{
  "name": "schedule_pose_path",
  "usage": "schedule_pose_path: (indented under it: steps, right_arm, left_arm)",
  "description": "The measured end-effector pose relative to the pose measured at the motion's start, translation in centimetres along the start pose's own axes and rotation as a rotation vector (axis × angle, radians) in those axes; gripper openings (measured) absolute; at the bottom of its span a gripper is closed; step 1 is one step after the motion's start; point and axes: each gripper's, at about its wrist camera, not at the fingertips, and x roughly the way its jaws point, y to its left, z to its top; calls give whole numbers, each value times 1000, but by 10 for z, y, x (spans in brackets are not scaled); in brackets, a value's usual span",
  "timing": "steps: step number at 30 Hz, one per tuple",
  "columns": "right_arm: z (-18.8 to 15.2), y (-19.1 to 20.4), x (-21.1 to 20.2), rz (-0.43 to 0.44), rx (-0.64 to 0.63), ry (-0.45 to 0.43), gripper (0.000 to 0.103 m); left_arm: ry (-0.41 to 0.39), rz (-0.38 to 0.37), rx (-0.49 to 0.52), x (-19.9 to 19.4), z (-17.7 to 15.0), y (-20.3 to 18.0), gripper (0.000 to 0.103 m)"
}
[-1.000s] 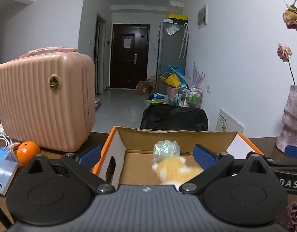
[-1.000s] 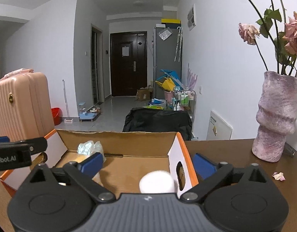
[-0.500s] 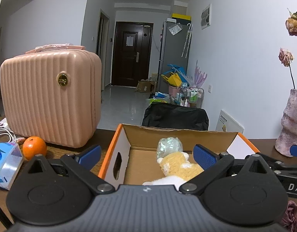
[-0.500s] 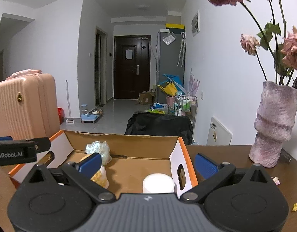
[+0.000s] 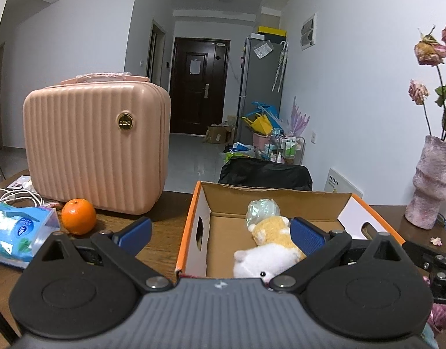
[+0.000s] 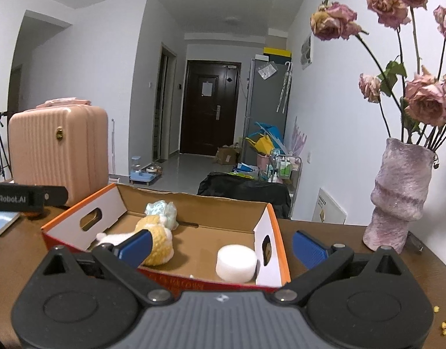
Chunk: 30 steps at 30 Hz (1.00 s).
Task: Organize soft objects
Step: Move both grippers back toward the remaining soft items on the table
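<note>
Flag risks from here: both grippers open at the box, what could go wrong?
1. The left gripper straddles the orange-edged cardboard box wall; closing may pinch cardboard.
2. The yellow-and-white plush toy leans on the crinkled clear plastic bag; grabbing one may drag the other.
3. The tall pink vase of dried roses stands near the right gripper; a swing could tip it.

Both wrist views look forward from just behind the cardboard box (image 5: 281,196), sharing it and the hallway beyond.

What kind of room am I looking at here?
Most likely a lived-in apartment: a dark front door at the end of a hallway, a grey fridge, and a vase of dried roses on a wooden table.
</note>
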Motion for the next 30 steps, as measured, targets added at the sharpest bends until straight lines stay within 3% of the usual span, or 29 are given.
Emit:
schedule_pose_path:
  steps: [20,30]
  right_arm:
    - [-30,3,-86,34,-1,-56,103]
    - [-51,9,-121,39,-9,-36,103]
  left_arm:
    - [30,-43,45,-69,-37,4,103]
    - [53,-54,67,-100,-55,1,103]
